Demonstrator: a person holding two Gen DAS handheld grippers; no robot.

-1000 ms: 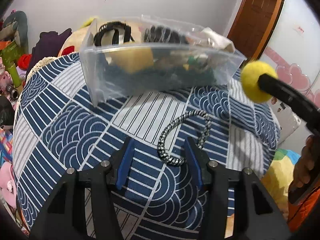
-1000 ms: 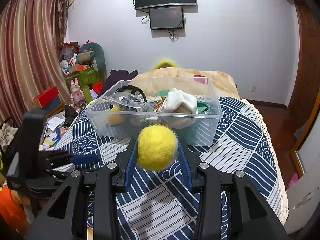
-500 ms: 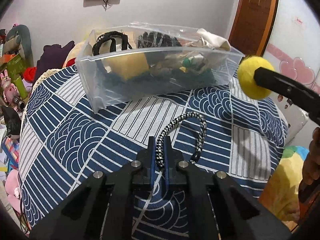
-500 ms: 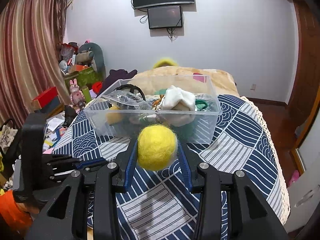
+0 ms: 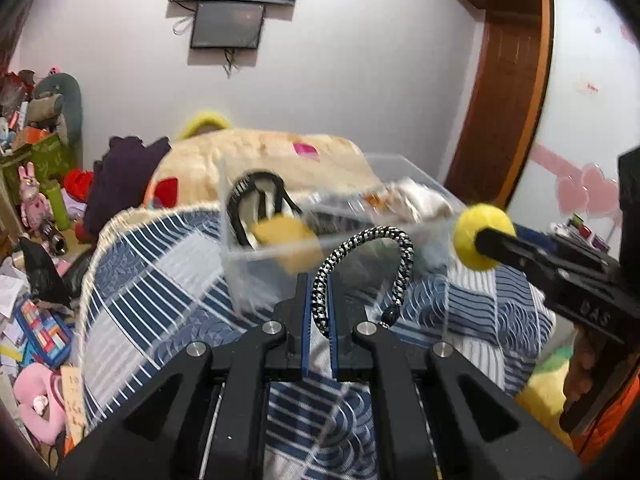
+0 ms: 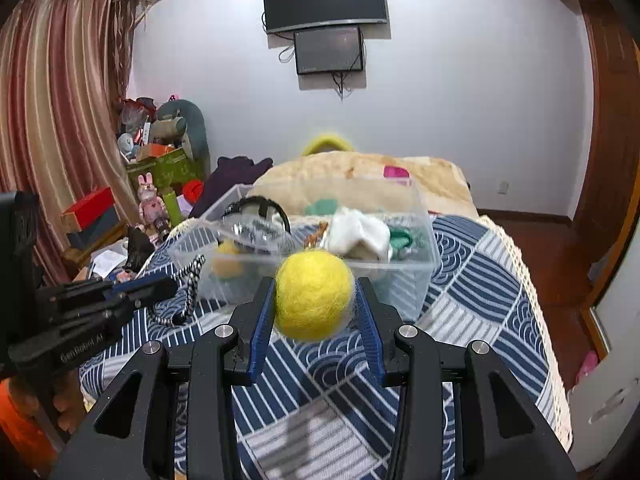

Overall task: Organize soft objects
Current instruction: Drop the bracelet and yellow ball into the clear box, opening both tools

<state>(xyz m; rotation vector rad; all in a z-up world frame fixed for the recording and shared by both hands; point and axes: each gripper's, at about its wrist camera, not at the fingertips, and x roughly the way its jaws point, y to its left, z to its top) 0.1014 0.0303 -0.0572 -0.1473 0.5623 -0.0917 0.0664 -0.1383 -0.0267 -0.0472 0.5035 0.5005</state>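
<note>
- Presently the left hand-held gripper has its blue-padded jaws closed on one end of a black-and-white braided cord loop.
- From that grip the cord loop arches up and over to the right, and its free end hangs down toward the blue-and-white patterned cloth that covers the surface.
- In the right wrist view the same cord loop shows at the left, held at the tip of the left hand-held gripper, just near of the bin's left end.
- The right hand-held gripper is clamped on a yellow felt ball, which sits squeezed between the two blue pads.
- In the left wrist view that yellow felt ball is at the right, at the tip of the right hand-held gripper, near the right end of the bin.
- A clear plastic bin stands on the cloth beyond both grippers.
- Inside the bin lie a black headband, a white soft piece, something green and a yellow item.
- The left wrist view is blurred around the clear plastic bin, so its smaller contents cannot be told apart there.
- Beyond the surface is a bed with a beige blanket.
</note>
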